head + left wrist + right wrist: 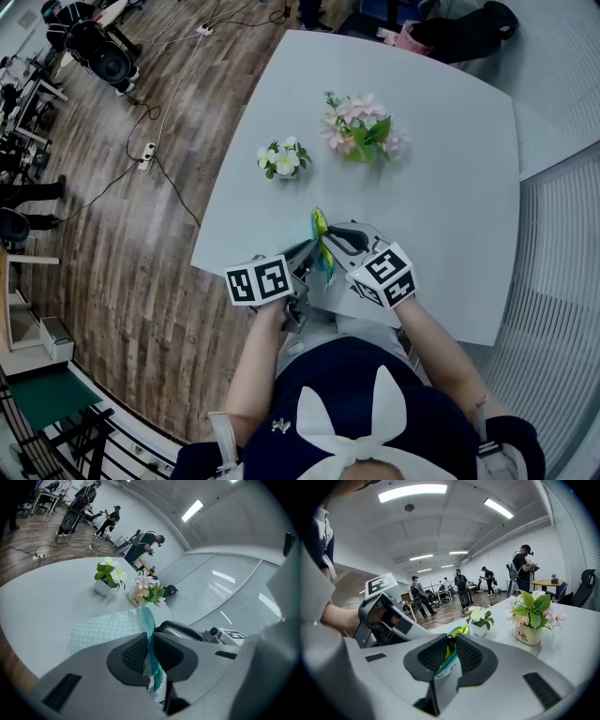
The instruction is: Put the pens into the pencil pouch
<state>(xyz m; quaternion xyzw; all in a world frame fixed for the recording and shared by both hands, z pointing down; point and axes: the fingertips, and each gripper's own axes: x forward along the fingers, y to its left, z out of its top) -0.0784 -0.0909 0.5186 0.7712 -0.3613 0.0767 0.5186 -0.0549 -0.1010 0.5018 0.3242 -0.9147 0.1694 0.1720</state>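
Note:
A teal mesh pencil pouch (322,246) with a yellow-green strip at its top hangs between my two grippers, just above the white table (450,187) near its front edge. My left gripper (305,255) is shut on one edge of the pouch. In the left gripper view the pouch (105,627) spreads to the left of the jaws of the left gripper (149,656). My right gripper (330,242) is shut on the opposite edge. In the right gripper view its jaws (451,656) pinch the pouch (459,631) and a white label. I cannot make out any pen.
A small pot of white flowers (282,159) and a pot of pink flowers (364,127) stand farther back on the table. A black bag (464,33) lies at the far corner. Wooden floor with cables (145,155) lies to the left. People stand in the background.

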